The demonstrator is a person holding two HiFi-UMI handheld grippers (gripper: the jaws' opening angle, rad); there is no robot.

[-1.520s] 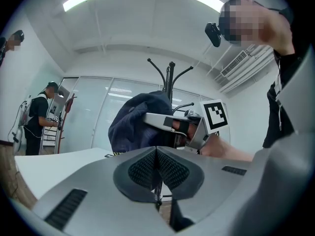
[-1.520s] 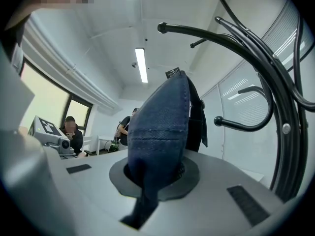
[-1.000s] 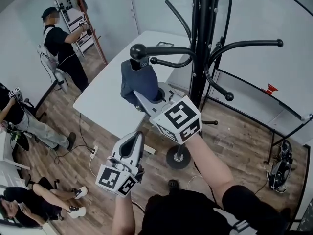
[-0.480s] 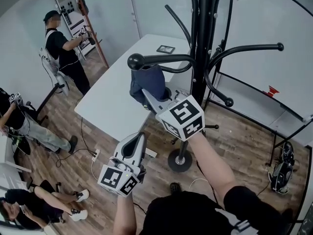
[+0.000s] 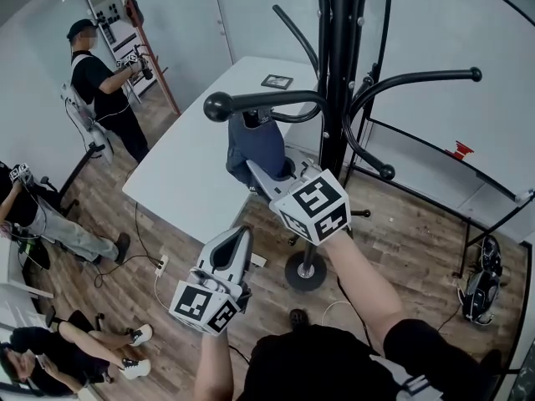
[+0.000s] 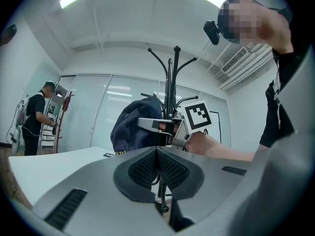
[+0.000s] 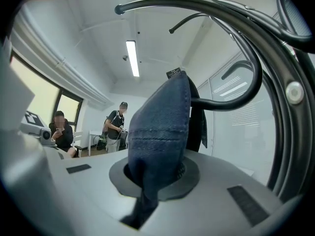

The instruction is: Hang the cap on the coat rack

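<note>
The dark blue denim cap (image 5: 257,143) hangs just under a black hook arm (image 5: 266,102) of the coat rack (image 5: 338,73). My right gripper (image 5: 269,171) is shut on the cap's brim. In the right gripper view the cap (image 7: 165,132) rises from between the closed jaws, with a curved rack arm (image 7: 216,18) close above it. My left gripper (image 5: 227,256) hangs lower, near my body, shut and empty; its own view shows the pads (image 6: 156,167) pressed together, with the cap (image 6: 135,127) and the rack (image 6: 170,87) ahead.
A white table (image 5: 209,153) stands behind the rack, with a small dark square (image 5: 277,82) on it. The rack's round base (image 5: 305,268) rests on the wood floor. People stand and sit at the left (image 5: 100,86). A glass wall (image 5: 435,124) runs on the right.
My right gripper has carried the cap to the right and closer under the hook arm. The left gripper has barely moved.
</note>
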